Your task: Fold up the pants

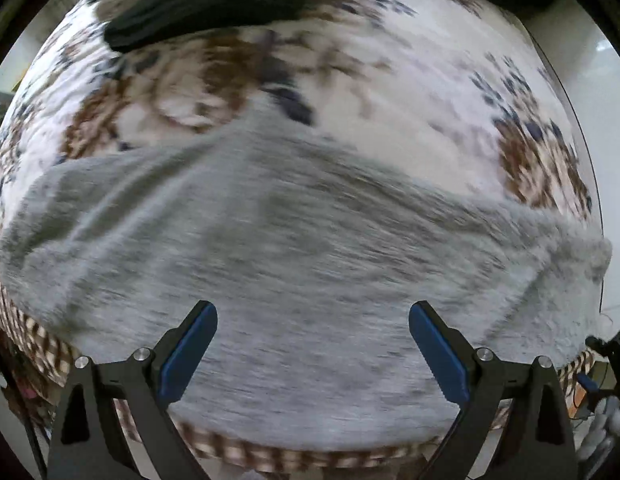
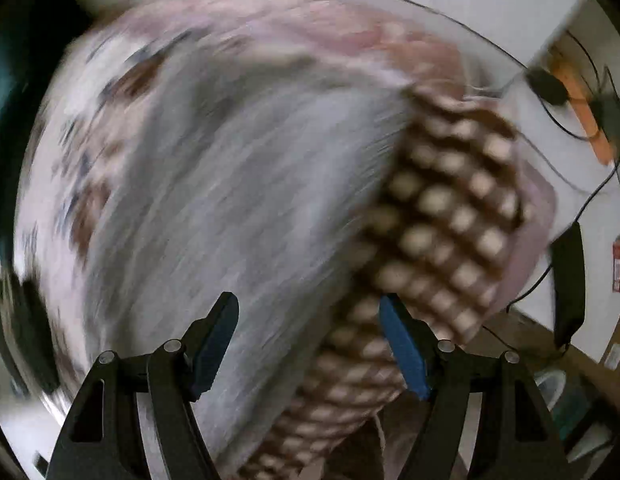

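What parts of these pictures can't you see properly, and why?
- Grey pants, left wrist view: blur smears the fabric, so waistband, legs and fold lines cannot be told apart.
- Pants, right wrist view: heavy blur; their far edge melts into the flowered blanket.
- Dark cloth, left wrist view: cut off by the top edge.
- Items on the floor, right wrist view: small and squeezed at the rim.
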`<state>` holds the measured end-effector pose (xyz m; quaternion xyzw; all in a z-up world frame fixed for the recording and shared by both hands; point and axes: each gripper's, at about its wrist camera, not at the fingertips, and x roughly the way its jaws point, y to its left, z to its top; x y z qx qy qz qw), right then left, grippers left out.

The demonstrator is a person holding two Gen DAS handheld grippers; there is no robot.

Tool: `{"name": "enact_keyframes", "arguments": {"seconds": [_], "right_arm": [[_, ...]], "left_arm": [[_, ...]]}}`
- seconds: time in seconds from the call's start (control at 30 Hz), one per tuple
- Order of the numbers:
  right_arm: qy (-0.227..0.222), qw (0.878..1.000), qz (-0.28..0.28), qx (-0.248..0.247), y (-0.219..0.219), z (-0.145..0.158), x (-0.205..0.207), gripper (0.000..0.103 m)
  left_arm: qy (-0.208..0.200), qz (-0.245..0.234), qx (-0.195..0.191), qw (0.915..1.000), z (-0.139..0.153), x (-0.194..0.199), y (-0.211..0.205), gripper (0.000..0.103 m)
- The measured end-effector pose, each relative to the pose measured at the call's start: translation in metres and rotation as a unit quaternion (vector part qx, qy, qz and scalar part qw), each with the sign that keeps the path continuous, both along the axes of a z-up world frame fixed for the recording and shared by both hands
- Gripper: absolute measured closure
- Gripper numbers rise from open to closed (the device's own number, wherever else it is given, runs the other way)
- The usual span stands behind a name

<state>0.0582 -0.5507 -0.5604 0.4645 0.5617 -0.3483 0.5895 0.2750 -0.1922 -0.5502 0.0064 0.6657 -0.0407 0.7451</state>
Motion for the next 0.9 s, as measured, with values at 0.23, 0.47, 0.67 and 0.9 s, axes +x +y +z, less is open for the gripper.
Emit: {"name": "enact_keyframes", "arguments": {"seconds": [0.23, 0.47, 0.67, 0.9], "right_arm": [[-0.017, 0.999, 0.020, -0.032, -0.045, -0.017, 0.011, 0.096], [-0.059, 0.988, 0.055, -0.130, -0.055, 0.049, 0.014, 0.096], [-0.001, 0.994, 0.108, -0.024, -0.073, 0.008, 0.022, 0.094], [-0.053, 0.997, 0.034, -0.033, -0.096, 0.046, 0.005, 0.053]], "left_arm": [[0.004, -0.033, 0.003, 0.9994, -0.009, -0.003, -0.086, 0.005], [-0.007, -0.071, -0.003, 0.9975, -0.002, -0.009, -0.143, 0.005], [0.008, -0.081, -0.001, 0.9967, -0.010, -0.015, -0.160, 0.005], [-0.005, -0.071, -0.001, 0.9974, -0.002, -0.017, -0.160, 0.005]]}}
